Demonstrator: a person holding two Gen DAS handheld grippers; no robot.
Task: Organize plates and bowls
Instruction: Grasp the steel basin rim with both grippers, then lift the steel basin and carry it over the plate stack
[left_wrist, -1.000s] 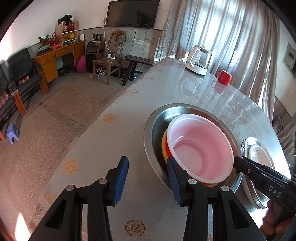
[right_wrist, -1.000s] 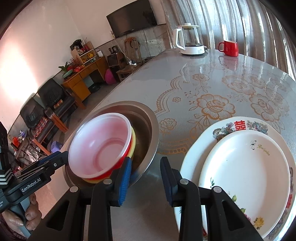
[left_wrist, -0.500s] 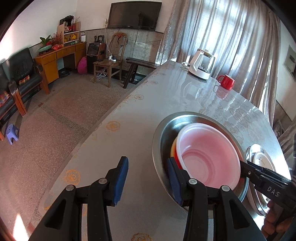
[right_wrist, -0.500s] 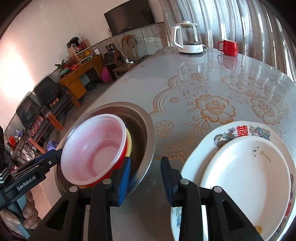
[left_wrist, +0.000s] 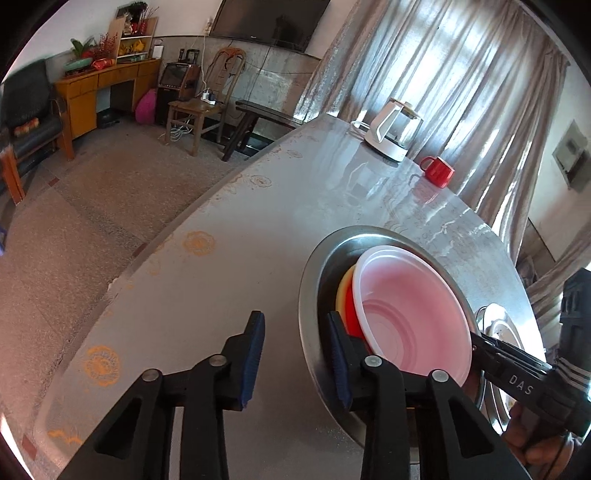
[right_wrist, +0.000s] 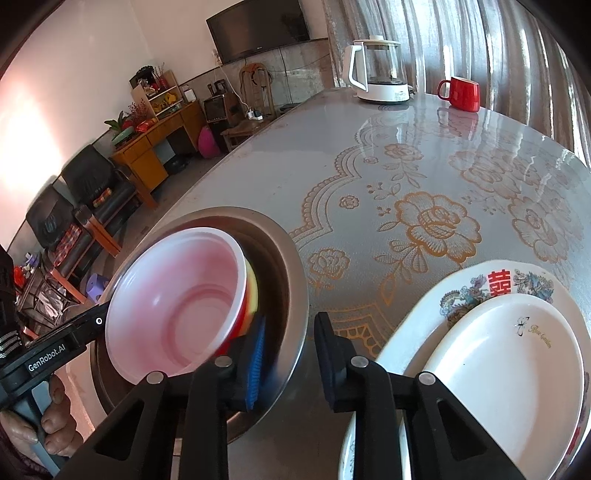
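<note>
The steel bowl (left_wrist: 314, 295), wide and shallow, sits on the worktop (right_wrist: 424, 155) near its front edge, holding a nested stack: a translucent pink bowl (right_wrist: 177, 306) on top of a red bowl (left_wrist: 354, 317) and a yellow bowl (left_wrist: 343, 291). The left gripper (left_wrist: 295, 354) straddles the steel rim on one side and the right gripper (right_wrist: 290, 352) straddles it on the opposite side; both sets of fingers have just been closing, one finger inside and one outside, but a gap shows and neither pinches the rim yet. To do this well, close both evenly until the pads bite, then lift level so the stack does not slide. Just beside the steel bowl lie two stacked plates (right_wrist: 509, 369). Far across stand a kettle (right_wrist: 376, 70) and a red mug (right_wrist: 460, 92).
</note>
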